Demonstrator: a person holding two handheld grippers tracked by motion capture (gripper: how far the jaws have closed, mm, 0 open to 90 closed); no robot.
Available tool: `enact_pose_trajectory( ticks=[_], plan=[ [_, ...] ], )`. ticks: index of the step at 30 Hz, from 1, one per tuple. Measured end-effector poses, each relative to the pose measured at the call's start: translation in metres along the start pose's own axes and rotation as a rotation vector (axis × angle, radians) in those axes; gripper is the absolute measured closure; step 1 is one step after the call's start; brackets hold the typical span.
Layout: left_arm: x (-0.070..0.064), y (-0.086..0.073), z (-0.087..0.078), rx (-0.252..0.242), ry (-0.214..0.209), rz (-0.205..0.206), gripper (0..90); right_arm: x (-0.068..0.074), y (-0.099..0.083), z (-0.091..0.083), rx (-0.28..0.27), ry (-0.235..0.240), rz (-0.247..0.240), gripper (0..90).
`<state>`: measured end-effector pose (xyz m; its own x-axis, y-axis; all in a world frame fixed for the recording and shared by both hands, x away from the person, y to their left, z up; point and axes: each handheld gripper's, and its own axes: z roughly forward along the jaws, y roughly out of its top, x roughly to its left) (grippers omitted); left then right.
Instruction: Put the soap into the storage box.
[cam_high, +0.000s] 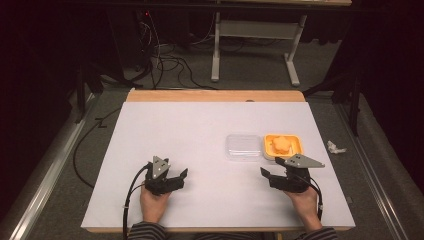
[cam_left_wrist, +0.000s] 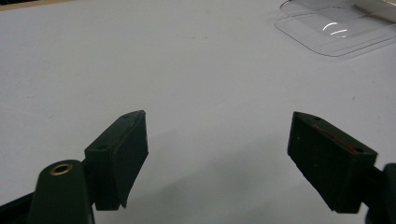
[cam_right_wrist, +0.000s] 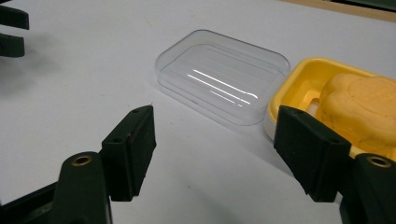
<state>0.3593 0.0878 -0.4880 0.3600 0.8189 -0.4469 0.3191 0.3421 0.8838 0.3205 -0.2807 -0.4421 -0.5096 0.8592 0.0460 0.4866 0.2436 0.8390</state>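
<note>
Clear lid (cam_high: 243, 146) beside yellow tray (cam_high: 296, 141)

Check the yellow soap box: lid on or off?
Off. The clear lid lies on the table beside the yellow box, and the orange soap sits uncovered inside it.

Clear plastic lid (cam_right_wrist: 223, 77) flat on table, touching yellow tray (cam_right_wrist: 299, 84) holding orange soap (cam_right_wrist: 364, 105).

The high view looks forward and down over the whole table (cam_high: 200, 125). Both gripper views sit low near its surface and share the clear lid (cam_right_wrist: 222, 74).
</note>
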Motion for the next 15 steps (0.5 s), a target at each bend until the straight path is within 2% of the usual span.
enact_pose_trajectory(
  ticks=[11, 15],
  plan=[
    [0.0, 0.0, 0.0, 0.0, 0.0, 0.001, 20.9, 0.004, -0.006, 0.016, 0.039, 0.019, 0.013, 30.4],
    [0.0, 0.0, 0.0, 0.0, 0.0, 0.0, 21.0, 0.007, -0.007, 0.021, 0.063, 0.015, -0.001, 30.4]
  ],
)
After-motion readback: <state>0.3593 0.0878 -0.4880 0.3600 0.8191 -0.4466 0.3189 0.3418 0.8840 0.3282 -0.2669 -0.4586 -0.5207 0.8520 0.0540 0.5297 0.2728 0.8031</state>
